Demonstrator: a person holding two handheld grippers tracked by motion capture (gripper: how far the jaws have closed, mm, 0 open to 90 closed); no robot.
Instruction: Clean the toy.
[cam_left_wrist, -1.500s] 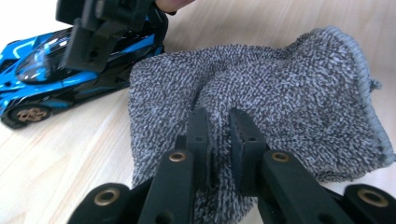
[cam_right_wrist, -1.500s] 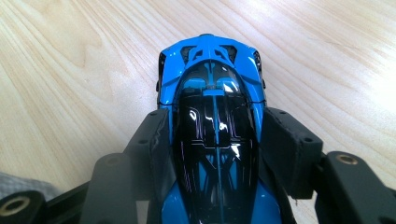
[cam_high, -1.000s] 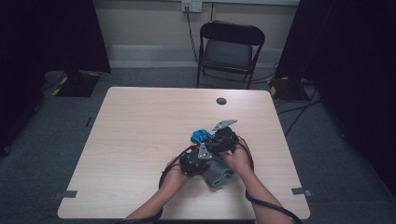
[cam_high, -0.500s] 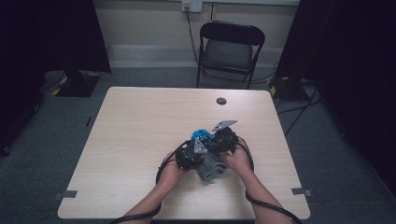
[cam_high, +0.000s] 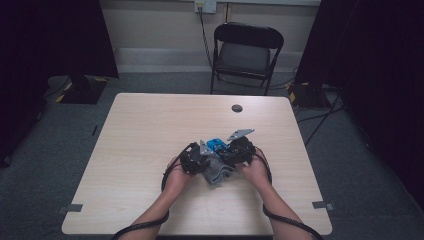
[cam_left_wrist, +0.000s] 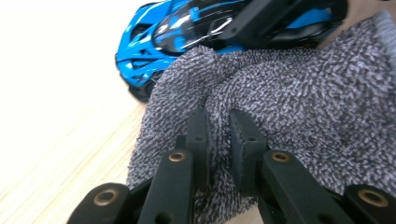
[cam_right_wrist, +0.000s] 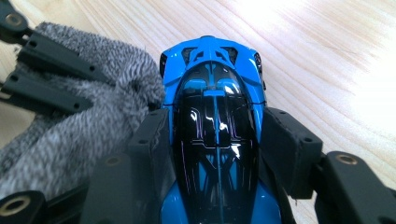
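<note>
Two tongs work close together near the middle of the bench (cam_high: 150, 130). The left tongs (cam_left_wrist: 219, 135) are pressed together on a fold of the grey towel (cam_left_wrist: 303, 93), which lies bunched against the blue toy car (cam_left_wrist: 154, 42). The right tongs (cam_right_wrist: 217, 140) clamp that car by its two sides, nose pointing away from them, its wheels over the pale wood, the towel touching its flank.
</note>
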